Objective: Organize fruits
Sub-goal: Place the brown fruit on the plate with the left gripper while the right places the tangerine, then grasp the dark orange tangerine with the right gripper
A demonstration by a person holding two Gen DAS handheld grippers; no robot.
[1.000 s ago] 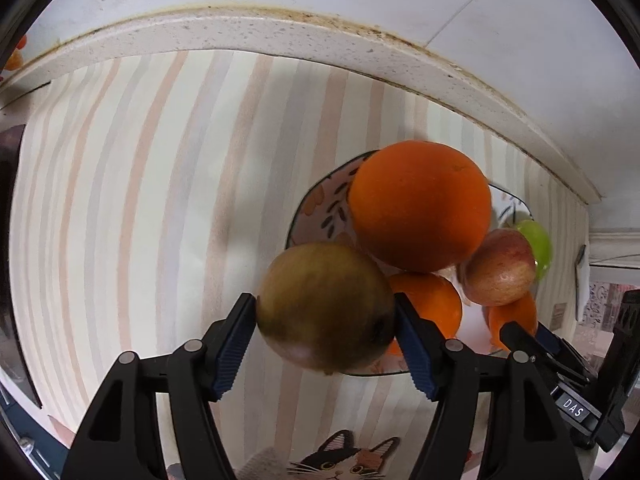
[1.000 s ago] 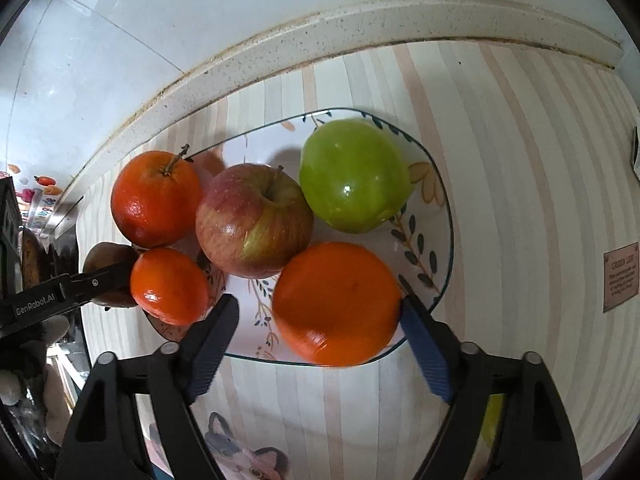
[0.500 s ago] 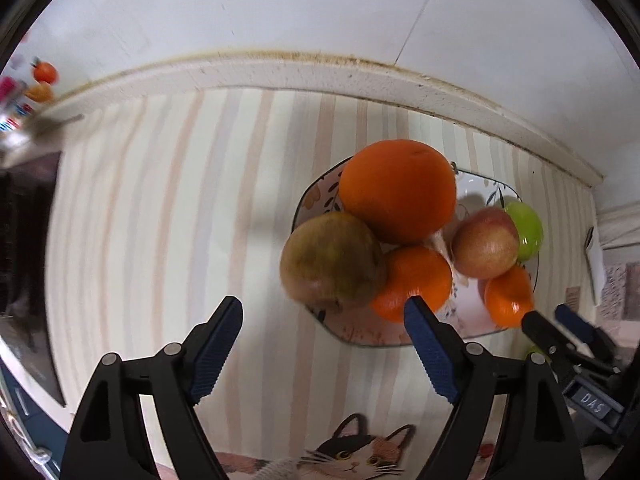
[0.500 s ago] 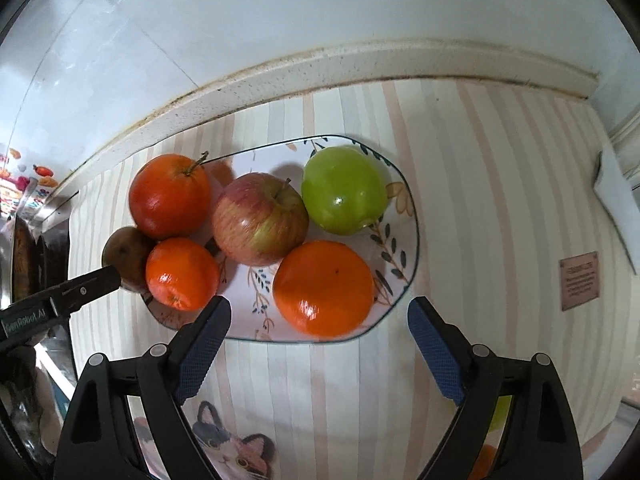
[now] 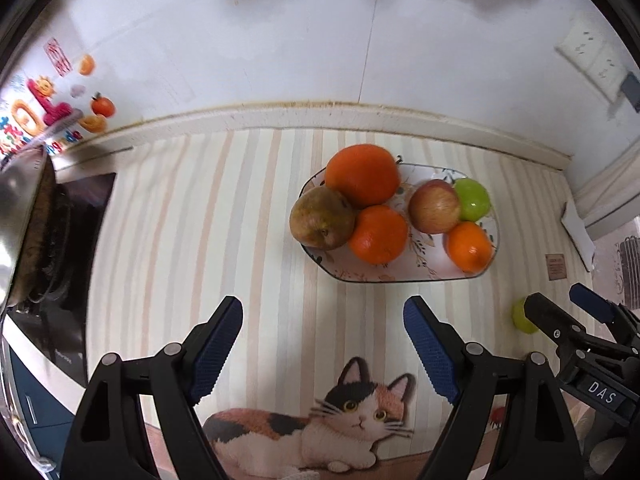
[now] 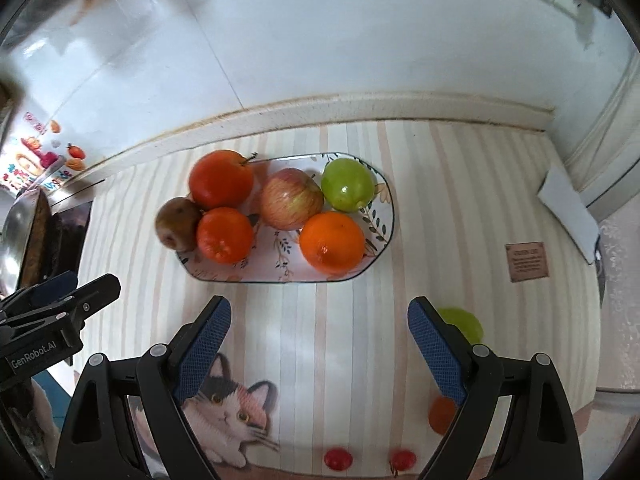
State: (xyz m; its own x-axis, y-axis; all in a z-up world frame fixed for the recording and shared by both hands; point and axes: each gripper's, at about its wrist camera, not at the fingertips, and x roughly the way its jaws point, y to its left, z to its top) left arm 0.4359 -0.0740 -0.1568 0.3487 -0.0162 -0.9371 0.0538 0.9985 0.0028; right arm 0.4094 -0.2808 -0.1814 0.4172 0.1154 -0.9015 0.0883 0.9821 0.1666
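Striped mat below white wall carries fruit plate; both grippers gape; blurred green fruit, perhaps.

White tiled wall, striped countertop

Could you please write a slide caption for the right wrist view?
Open right gripper hovers before a plate of six fruits; a green fruit waits on the mat.

The striped mat (cat printed) carries the plate; a loose green fruit lies nearby.
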